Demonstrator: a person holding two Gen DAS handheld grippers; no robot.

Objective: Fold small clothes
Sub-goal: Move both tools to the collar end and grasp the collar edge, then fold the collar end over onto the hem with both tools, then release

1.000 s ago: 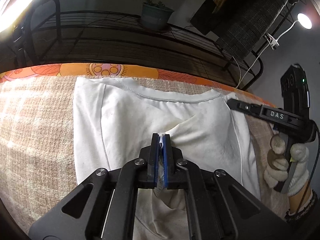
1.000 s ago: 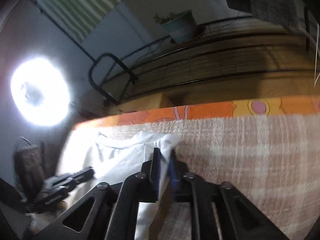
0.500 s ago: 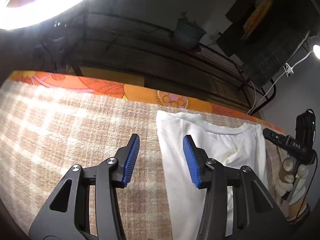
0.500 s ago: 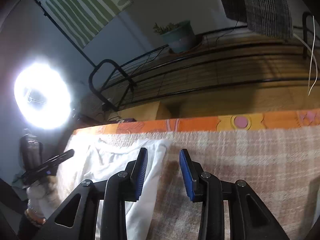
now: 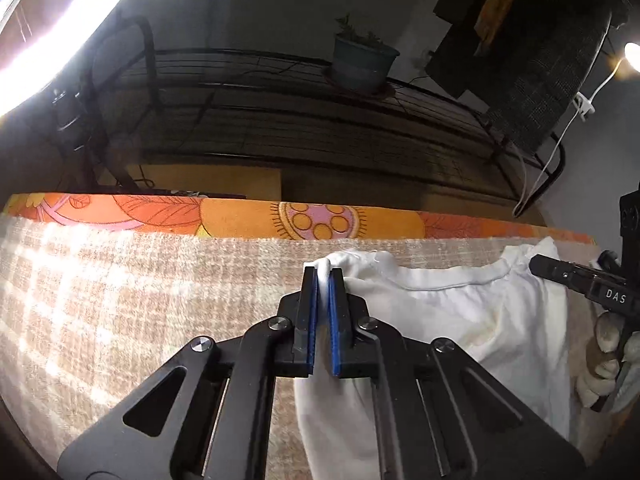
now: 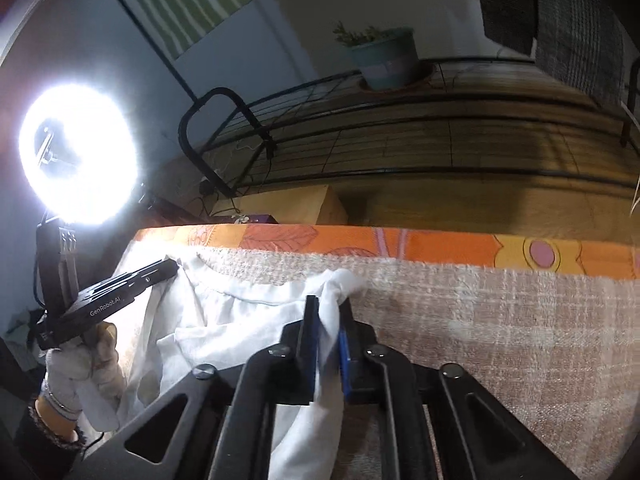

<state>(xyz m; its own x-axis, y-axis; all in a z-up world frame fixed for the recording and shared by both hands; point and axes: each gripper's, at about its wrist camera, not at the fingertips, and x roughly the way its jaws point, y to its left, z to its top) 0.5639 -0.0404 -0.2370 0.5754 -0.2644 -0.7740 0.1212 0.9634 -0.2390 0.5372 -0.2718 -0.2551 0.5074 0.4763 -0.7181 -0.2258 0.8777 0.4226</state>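
Note:
A small white garment (image 5: 460, 320) lies on a beige checked cloth (image 5: 120, 300). My left gripper (image 5: 323, 276) is shut on the garment's far left corner, with white fabric bunched between the blue pads. My right gripper (image 6: 328, 308) is shut on the garment's far right corner (image 6: 340, 280). The right gripper also shows at the right edge of the left wrist view (image 5: 576, 280), and the left gripper shows at the left of the right wrist view (image 6: 120, 292). The garment (image 6: 224, 320) sags between the two grips.
An orange flowered sheet edge (image 5: 280, 220) runs along the far side of the cloth. Behind it stand a black metal rack (image 5: 280, 92) with a potted plant (image 5: 360, 60). A bright ring light (image 6: 76, 152) stands at the left.
Both grippers were open half a second ago beside the garment's far corners. Now each has closed on a corner and the fabric is bunched up in the jaws.

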